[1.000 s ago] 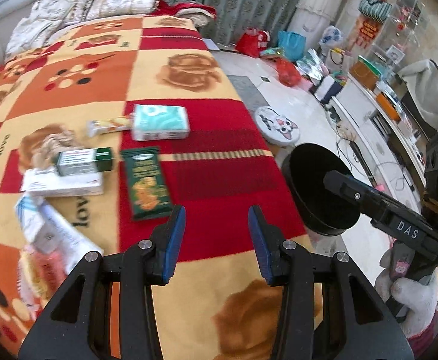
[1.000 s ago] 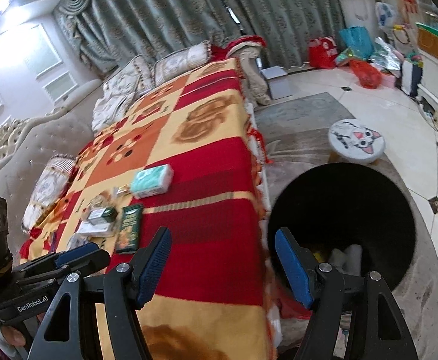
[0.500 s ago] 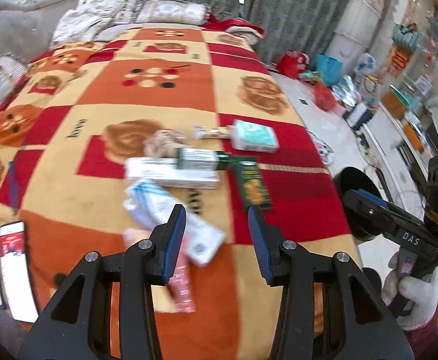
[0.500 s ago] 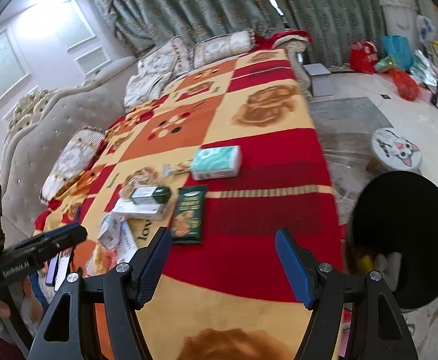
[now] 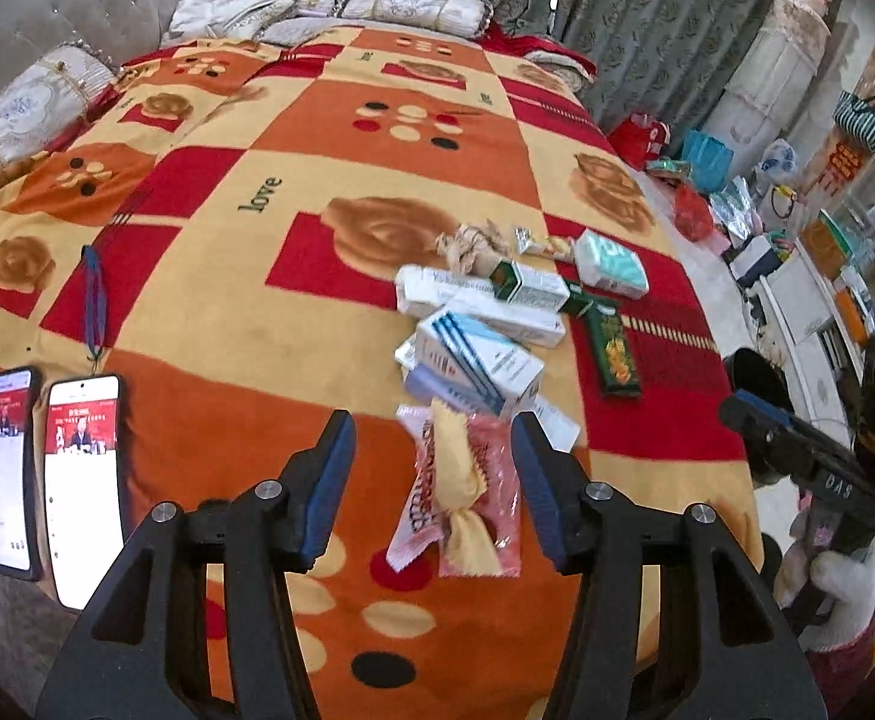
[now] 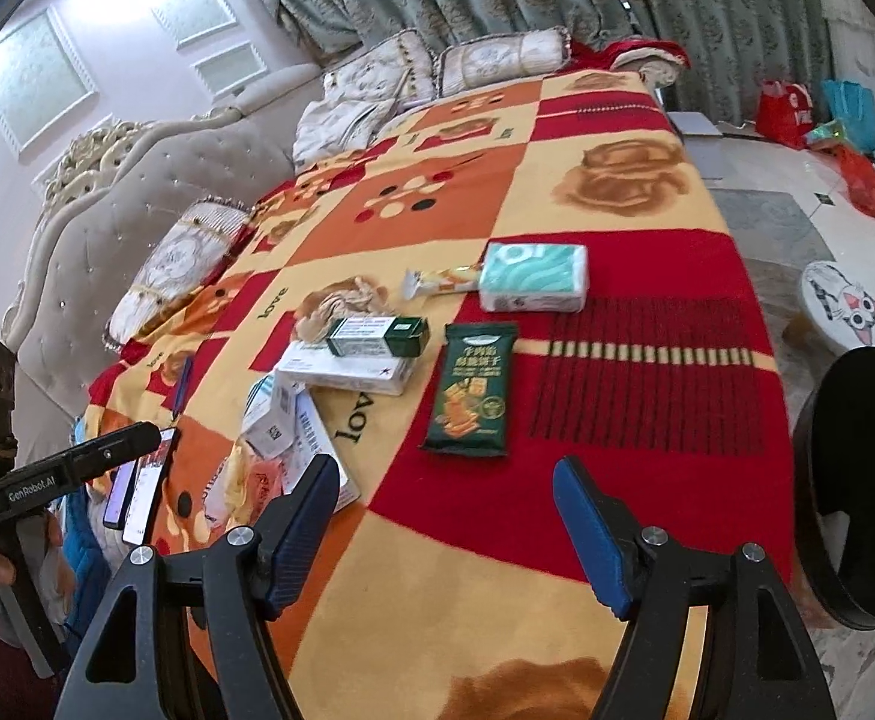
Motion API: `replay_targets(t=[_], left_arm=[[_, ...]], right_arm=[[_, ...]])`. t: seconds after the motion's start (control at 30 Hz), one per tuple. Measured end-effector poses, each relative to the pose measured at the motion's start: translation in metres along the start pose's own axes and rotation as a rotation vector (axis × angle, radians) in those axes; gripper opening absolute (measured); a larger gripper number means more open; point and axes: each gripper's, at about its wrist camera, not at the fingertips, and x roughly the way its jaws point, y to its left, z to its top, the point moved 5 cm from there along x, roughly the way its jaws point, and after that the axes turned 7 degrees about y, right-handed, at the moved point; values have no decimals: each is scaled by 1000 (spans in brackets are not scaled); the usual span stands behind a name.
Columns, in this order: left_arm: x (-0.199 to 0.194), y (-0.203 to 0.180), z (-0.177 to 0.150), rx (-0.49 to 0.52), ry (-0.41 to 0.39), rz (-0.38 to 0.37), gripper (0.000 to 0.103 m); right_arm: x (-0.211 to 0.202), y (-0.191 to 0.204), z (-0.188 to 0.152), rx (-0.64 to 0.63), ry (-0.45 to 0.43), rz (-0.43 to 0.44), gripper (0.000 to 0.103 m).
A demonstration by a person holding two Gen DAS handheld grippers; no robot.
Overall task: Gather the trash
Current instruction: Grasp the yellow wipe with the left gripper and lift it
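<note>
L gripper (image 5: 431, 480) has jaws spread wide, nothing held, w/ the crinkled pink-and-yellow plastic wrapper (image 5: 467, 492) lying on the orange, red and yellow checked bed blanket (image 5: 245, 276) between its tips. R gripper (image 6: 446, 531) hovers released over the blanket edge, the round black trash bin (image 6: 857, 486) just beside it on the floor. Farther up: stacked white and blue cardboard boxes (image 5: 473, 354), dark green snack packet (image 6: 473, 390), then mint-green tissue pack (image 6: 533, 276); two lit smartphones (image 5: 47, 480) sit well apart at L.

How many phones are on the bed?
2. Both lie side by side at the blanket's near left edge: the left phone with a dark case, and the right phone next to it. Both screens are lit. More could be hidden outside the view.
</note>
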Motion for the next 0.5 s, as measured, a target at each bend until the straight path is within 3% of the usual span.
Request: replay_targets(t=[0.37, 0.5], left_arm=[[36, 10, -29, 37, 108, 13, 52], [36, 7, -30, 44, 111, -9, 52]], right_arm=[[19, 18, -4, -34, 53, 17, 72], [24, 22, -5, -42, 66, 24, 72]])
